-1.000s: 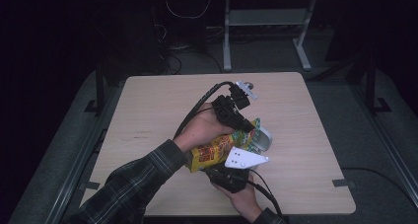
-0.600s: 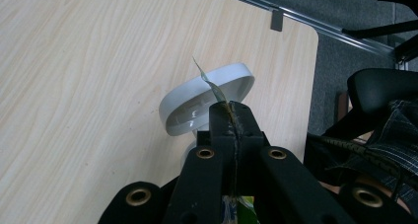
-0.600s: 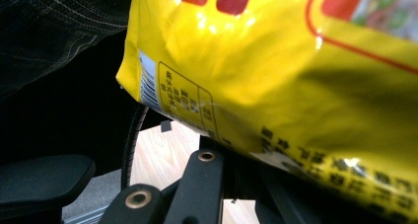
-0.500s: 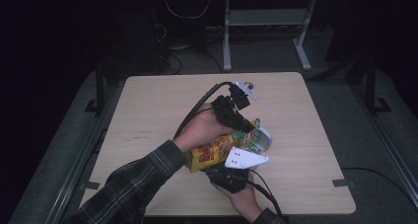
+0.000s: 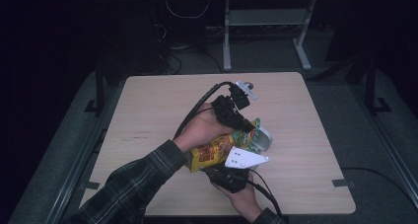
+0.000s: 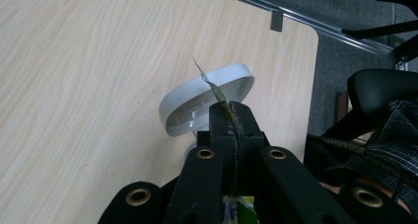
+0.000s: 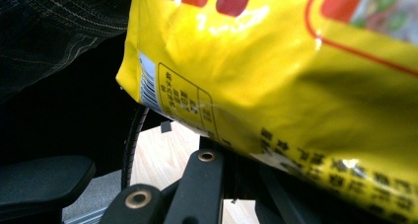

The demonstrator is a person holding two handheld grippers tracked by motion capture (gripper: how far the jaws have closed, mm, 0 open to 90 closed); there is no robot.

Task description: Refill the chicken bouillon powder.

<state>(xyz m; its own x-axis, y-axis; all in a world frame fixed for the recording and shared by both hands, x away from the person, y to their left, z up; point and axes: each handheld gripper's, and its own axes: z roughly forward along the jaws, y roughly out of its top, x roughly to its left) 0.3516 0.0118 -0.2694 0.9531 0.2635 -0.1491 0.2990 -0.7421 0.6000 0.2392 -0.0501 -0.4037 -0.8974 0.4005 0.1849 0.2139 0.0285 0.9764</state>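
Nothing had changed over the last second: the left tongs (image 6: 231, 116) stayed clamped on the packet's (image 5: 213, 152) top edge above the bowl (image 6: 207, 104), the right tongs (image 5: 231, 177) shut beneath its lower end. Judged: opening pending.

The worktop (image 5: 148, 115) is left bare to the left and far side. Passage near the middle is blocked by the white bowl (image 5: 263, 139) and yellow packet (image 5: 212, 154).
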